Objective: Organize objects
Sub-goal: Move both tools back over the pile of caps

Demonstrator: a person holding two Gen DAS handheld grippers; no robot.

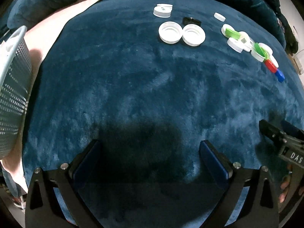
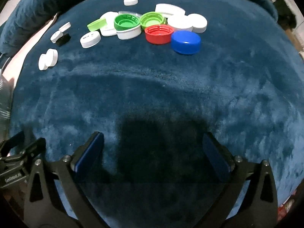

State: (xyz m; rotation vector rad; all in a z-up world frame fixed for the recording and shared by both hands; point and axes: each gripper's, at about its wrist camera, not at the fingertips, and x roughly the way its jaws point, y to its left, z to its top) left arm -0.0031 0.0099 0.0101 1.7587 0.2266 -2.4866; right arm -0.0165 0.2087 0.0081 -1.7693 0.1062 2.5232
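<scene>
1. Plush dark-blue blanket (image 2: 171, 87) covers the surface; all the caps lie on it at the far side, well apart from both grippers.
2. Main cluster, right wrist view: blue cap (image 2: 185, 42) closed side up, touching red cap (image 2: 159, 33), which lies open side up. Behind: dark green cap (image 2: 127, 22) sitting on a white cap (image 2: 129, 32), and a light green cap (image 2: 152, 20) beside them. More white caps (image 2: 190, 23) packed at the back right.
3. Off to the left of the cluster: small black cap (image 1: 191, 21), just behind two big white caps (image 1: 182, 33) lying open side up, side by side & touching. Another white cap (image 1: 163, 10) sits further back.
4. Left gripper (image 1: 150, 158): fingers spread wide, nothing between them, low over bare blanket.
5. Right gripper (image 2: 153, 152): fingers also wide apart, holding nothing, over bare blanket w/ its shadow below.
6. White mesh basket (image 1: 14, 87) at the far left edge, left wrist view.
</scene>
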